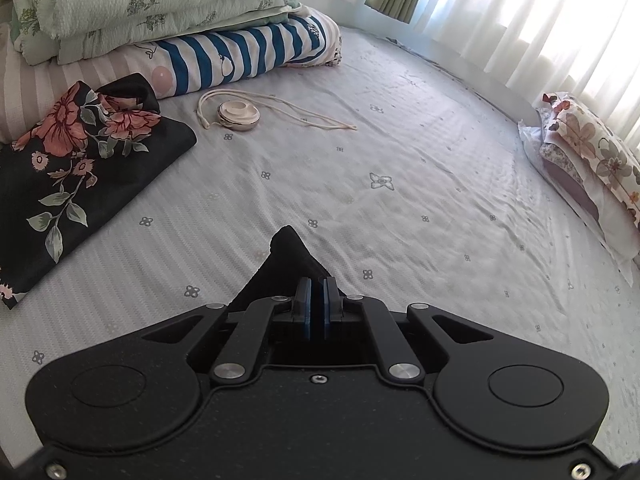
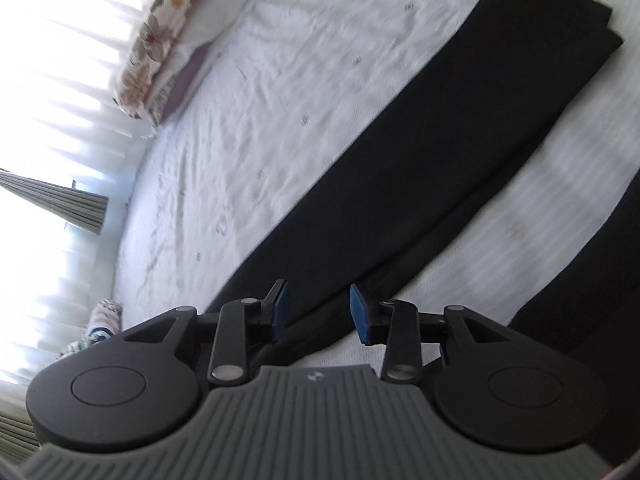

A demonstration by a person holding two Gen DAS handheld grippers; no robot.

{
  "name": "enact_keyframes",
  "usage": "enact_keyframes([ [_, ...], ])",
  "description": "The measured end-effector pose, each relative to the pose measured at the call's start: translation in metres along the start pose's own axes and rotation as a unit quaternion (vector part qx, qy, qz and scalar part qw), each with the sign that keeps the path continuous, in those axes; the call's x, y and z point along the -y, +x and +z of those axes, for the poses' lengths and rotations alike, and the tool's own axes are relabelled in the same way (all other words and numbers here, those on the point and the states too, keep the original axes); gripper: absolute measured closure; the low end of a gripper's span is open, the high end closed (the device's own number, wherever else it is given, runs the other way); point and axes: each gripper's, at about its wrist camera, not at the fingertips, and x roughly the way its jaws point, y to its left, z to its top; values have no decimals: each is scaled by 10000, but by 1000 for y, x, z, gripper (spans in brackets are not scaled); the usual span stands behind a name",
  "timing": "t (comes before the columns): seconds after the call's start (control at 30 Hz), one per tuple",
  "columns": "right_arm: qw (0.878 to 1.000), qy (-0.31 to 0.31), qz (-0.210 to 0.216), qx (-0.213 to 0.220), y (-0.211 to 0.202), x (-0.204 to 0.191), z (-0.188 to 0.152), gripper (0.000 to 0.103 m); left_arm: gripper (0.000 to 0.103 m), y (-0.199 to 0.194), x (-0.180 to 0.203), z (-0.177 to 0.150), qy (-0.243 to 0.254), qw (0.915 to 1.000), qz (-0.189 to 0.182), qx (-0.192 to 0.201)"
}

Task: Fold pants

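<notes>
seen from the left wrist: left gripper (image 1: pixel 317 292) clamped narrow on a peaked corner of the black cloth pants (image 1: pixel 289 258), lifted over the pale patterned bedsheet (image 1: pixel 400 168); folded black floral garment (image 1: pixel 76 164) well to the left. seen from the right wrist: right gripper (image 2: pixel 318 308) parted with blue pads bare, hovering above the long black trouser leg stretched diagonally across the sheet.
</notes>
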Motion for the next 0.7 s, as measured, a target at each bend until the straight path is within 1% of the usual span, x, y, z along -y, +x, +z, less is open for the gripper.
enact_keyframes([
  [0.07, 9999, 3, -105, -64, 8, -3, -4, 60, 98, 2, -1, 3, -30, 10000, -26, -4],
  [0.13, 9999, -36, -125, -14, 11, -4, -6, 60, 98, 4, -1, 5, -39, 10000, -41, -2],
  [0.27, 9991, 79, -261, 311, 11, 0, -5, 60, 98, 11, -2, 5, -68, 10000, -29, -28],
  [0.47, 9938, 479, -237, 974, 8, 12, 2, 60, 98, 19, -6, 5, -108, 9999, -2, -75],
  [0.53, 9898, 545, -322, 1273, 4, 18, 4, 60, 103, 21, -8, 6, -112, 9999, 78, -58],
  [0.6, 9851, 663, -329, 1555, 1, 25, 8, 60, 103, 22, -10, 7, -44, 9997, 255, 1],
  [0.7, 9754, 932, -454, 1943, -4, 38, 15, 61, 103, 26, -22, 8, -171, 9994, 303, -22],
])
